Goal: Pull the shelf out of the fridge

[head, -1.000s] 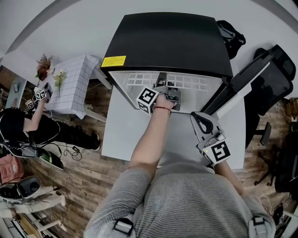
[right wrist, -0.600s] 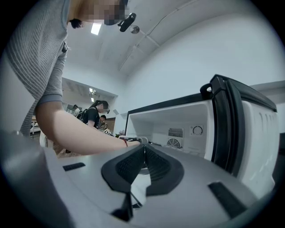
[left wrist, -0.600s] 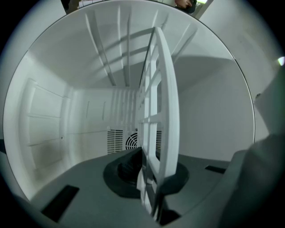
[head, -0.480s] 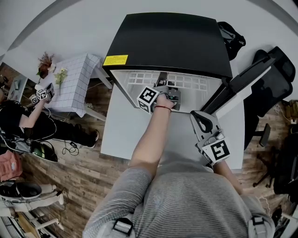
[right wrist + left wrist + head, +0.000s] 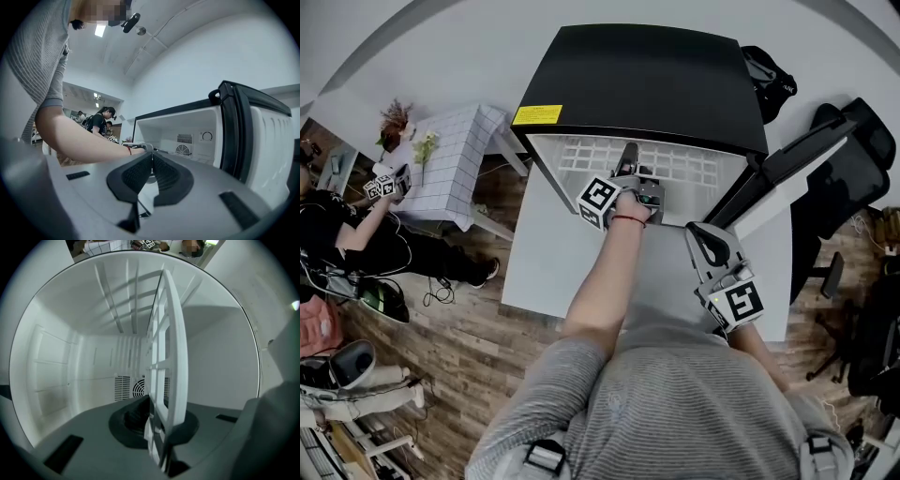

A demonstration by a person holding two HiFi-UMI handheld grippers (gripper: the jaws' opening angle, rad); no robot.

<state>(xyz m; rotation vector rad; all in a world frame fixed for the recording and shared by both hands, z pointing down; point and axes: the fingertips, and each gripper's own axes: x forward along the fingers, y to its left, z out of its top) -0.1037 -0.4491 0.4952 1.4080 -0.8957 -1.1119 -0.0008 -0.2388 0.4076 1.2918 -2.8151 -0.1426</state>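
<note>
A black mini fridge [image 5: 637, 80] stands on a white table [image 5: 544, 262], its door [image 5: 787, 169] swung open to the right. The white grid shelf [image 5: 694, 167] shows in its open mouth. My left gripper [image 5: 627, 155] reaches in and is shut on the shelf's front edge. In the left gripper view the shelf [image 5: 168, 357] runs edge-on between the jaws of the left gripper [image 5: 157, 427], with the fridge's white back wall and fan grille behind. My right gripper [image 5: 701, 236] hovers over the table near the door, shut and empty. In its own view the right gripper [image 5: 151, 161] faces the fridge [image 5: 187, 131].
An office chair [image 5: 853, 178] stands right of the open door. A black bag [image 5: 764, 70] lies behind the fridge. At the left are a small table with a grid cloth [image 5: 450, 159] and a seated person [image 5: 356, 234].
Both grippers and the shelf hold their places. The head view has shifted slightly, and the person at the left has moved a little.
</note>
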